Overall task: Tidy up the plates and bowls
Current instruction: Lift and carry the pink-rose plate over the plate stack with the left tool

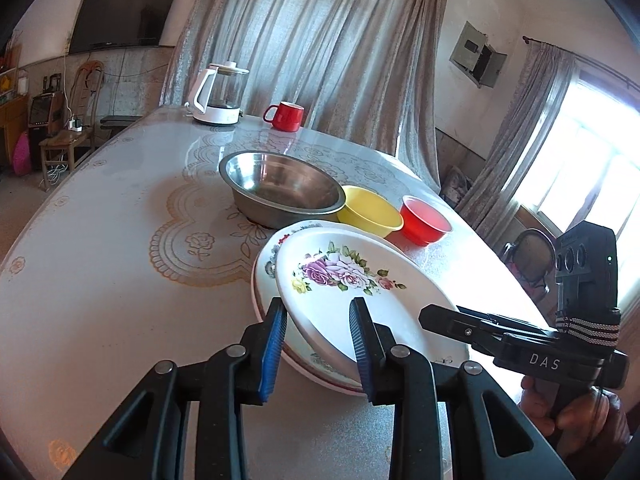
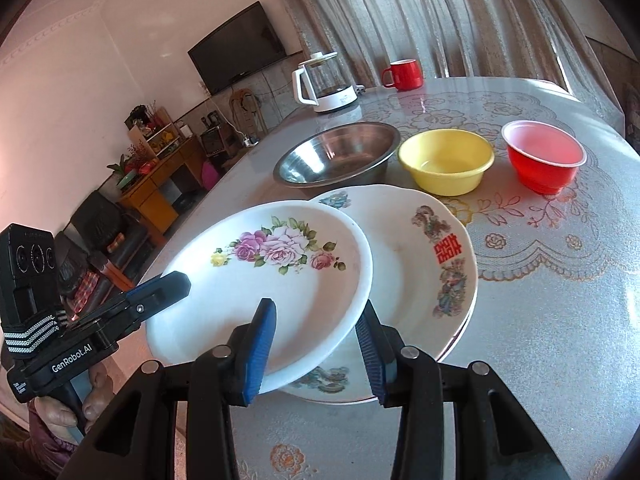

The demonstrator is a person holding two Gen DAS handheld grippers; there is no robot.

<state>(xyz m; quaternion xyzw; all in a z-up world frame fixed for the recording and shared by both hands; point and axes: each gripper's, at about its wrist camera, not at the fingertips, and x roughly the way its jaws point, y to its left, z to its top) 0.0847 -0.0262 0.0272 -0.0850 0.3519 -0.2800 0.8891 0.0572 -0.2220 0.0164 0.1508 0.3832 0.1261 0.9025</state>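
At lower centre, step in hand: I am stacking the plates. The rose plate (image 2: pixel 288 292) sits tilted across the patterned plate (image 2: pixel 420 260), overlapping its left part and not yet seated flat.
Right gripper (image 2: pixel 316 308): about a third open, with the rose plate's near rim between my blue pads. I judge this to be a grip.
Left gripper (image 1: pixel 318 308): narrowly parted, with the plate's left rim between the pads. I cannot tell whether they press on it.
Next move, as I judge it: centre the rose plate over the patterned one, lower it level, then let go with both sides together. Letting go unevenly could make it slide or clatter.
Patterned plate: flat on the table (image 2: pixel 540 320), at mid-frame, carrying a red double character and nothing else.
Steel bowl (image 2: pixel 340 152): above the plates, left of centre. It looks empty.
Yellow bowl (image 2: pixel 446 160): just right of the steel bowl, close to or touching it, and empty.
Red bowl (image 2: pixel 544 156): upper right, apart from the yellow bowl. Nothing shows inside it.
Bowls, task standing: all three are still separate, and none is nested.
Kettle (image 2: pixel 326 84) and red mug (image 2: pixel 404 74): at the far edge, top centre. Their contents cannot be made out.
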